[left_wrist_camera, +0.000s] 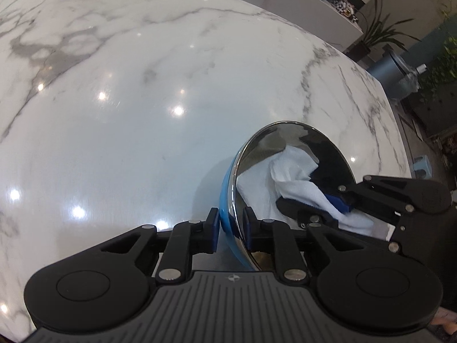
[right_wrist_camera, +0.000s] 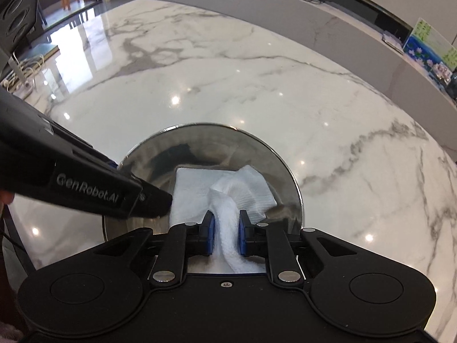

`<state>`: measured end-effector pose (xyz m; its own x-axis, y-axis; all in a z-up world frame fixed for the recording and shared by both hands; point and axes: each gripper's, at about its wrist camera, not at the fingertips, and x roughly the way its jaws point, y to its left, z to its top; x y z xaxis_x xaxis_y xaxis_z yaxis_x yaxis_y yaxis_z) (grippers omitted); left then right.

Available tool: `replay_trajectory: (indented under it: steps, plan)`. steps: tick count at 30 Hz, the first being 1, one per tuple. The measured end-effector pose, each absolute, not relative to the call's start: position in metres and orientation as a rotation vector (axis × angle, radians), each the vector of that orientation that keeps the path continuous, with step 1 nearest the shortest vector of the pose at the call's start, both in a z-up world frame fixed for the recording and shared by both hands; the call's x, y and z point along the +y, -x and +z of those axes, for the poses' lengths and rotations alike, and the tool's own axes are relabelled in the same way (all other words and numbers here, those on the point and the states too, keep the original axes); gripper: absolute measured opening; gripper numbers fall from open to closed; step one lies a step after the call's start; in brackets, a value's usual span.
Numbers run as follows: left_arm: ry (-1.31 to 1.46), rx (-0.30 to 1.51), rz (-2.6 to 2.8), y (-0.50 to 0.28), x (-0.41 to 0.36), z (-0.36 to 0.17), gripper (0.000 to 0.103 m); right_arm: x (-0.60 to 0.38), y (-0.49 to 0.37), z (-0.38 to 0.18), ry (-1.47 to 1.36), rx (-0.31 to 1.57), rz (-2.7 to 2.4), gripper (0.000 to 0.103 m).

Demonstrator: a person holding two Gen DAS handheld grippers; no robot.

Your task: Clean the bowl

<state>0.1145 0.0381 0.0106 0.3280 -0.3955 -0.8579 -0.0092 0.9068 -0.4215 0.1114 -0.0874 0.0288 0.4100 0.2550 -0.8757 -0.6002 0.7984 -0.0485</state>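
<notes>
A steel bowl (left_wrist_camera: 257, 154) with a blue outer wall stands tilted on the white marble table (left_wrist_camera: 142, 85). My left gripper (left_wrist_camera: 231, 228) is shut on the bowl's near rim, one pad outside and one inside. A white cloth (left_wrist_camera: 291, 165) lies crumpled in the bowl. My right gripper (left_wrist_camera: 328, 203) reaches in from the right, shut on that cloth. In the right wrist view the right gripper (right_wrist_camera: 226, 231) pinches a fold of the cloth (right_wrist_camera: 194, 188) over the bowl (right_wrist_camera: 200, 148). The left gripper's black body (right_wrist_camera: 85, 183) crosses from the left onto the bowl's rim, its fingertips hidden.
The marble table (right_wrist_camera: 257, 85) spreads wide beyond the bowl, and its edge curves close on the right. Past it run a long pale counter (right_wrist_camera: 342, 28) with pictures and small items, a potted plant (left_wrist_camera: 377, 31) and a grey bin (left_wrist_camera: 391, 68).
</notes>
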Motion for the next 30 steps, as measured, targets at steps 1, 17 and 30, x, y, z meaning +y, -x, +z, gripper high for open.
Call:
replay_trajectory:
  steps: [1,17,30]
  plan:
    - [0.400,1.220,-0.266,-0.115,0.040,0.010,0.016,-0.086,-0.113,0.028,0.384,1.014,0.563,0.014]
    - [0.331,1.211,-0.219,-0.117,0.033,0.013,0.011,-0.080,-0.102,0.030,0.468,1.050,0.693,0.014]
    - [0.301,1.207,-0.203,-0.116,0.031,0.017,0.011,-0.082,-0.087,0.032,0.659,1.002,0.591,0.012]
